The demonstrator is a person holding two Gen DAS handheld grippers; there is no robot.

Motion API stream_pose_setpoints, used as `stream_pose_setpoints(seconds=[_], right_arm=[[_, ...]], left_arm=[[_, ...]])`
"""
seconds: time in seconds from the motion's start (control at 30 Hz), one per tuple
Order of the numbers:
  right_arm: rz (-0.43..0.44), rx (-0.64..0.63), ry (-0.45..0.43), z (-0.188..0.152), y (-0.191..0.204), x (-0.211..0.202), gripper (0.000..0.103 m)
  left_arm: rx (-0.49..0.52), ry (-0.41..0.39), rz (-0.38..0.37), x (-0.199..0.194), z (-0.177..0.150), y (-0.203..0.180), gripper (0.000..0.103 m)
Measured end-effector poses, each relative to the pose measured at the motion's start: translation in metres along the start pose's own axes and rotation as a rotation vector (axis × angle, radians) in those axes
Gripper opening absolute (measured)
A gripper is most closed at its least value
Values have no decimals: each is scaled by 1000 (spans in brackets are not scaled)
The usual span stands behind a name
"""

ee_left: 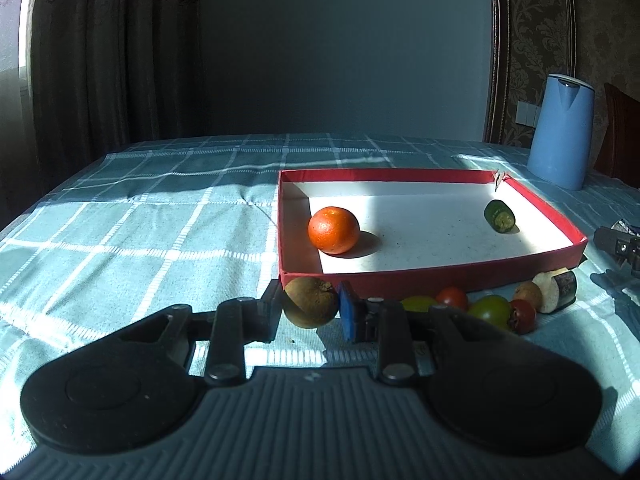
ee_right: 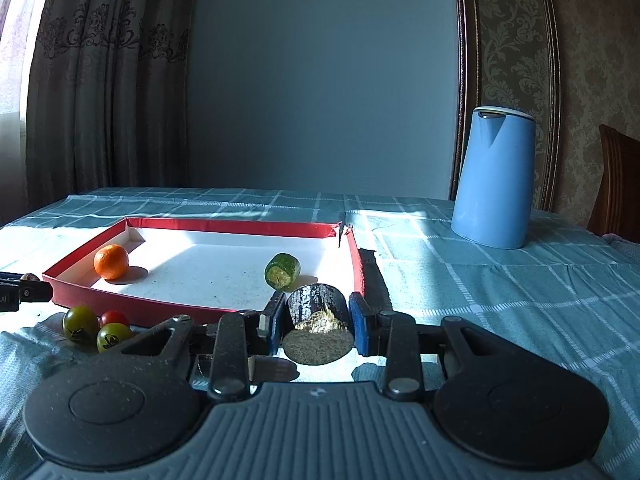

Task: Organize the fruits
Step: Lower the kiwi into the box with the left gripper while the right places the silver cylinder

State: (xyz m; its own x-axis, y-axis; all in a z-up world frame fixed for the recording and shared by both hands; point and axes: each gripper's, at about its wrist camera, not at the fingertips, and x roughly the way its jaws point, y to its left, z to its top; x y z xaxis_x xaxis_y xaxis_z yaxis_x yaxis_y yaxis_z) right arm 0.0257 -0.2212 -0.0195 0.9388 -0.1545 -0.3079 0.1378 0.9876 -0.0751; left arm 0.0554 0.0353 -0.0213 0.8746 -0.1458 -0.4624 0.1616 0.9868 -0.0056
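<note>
The left hand-held gripper (ee_left: 310, 312) clasped a brown fruit (ee_left: 311, 302); the right hand-held gripper (ee_right: 316, 320) clasped a cucumber chunk (ee_right: 318, 328).
Both hung just short of the red tray (ee_right: 200, 312); each needed lifting clear over the tray's near wall, then setting down apart from the orange (ee_right: 111, 261).

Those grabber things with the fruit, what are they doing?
A person is sorting fruit into the red box using a gripper in each hand. The left gripper is shut on a brown round fruit just in front of the box. The right gripper is shut on a dark cucumber chunk near the box's right corner. An orange and a green cucumber piece already lie inside. Little tomatoes are on the checked tablecloth, outside the box.
</note>
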Motion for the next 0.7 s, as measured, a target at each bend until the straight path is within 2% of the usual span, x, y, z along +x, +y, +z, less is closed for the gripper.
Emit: stream_pose_setpoints(seconds=[0.2,0.33,0.7], right_arm=[[-5,-2,-29,14,2,8,33],[12,-2,-26,26,7,24,33],[3,48,137,38,8,105,33]], left_arm=[[18,-43,-10,2,20,-15,27],[20,-36,3,19,32,-22,27],[7,56,44,78,44,-29,27]])
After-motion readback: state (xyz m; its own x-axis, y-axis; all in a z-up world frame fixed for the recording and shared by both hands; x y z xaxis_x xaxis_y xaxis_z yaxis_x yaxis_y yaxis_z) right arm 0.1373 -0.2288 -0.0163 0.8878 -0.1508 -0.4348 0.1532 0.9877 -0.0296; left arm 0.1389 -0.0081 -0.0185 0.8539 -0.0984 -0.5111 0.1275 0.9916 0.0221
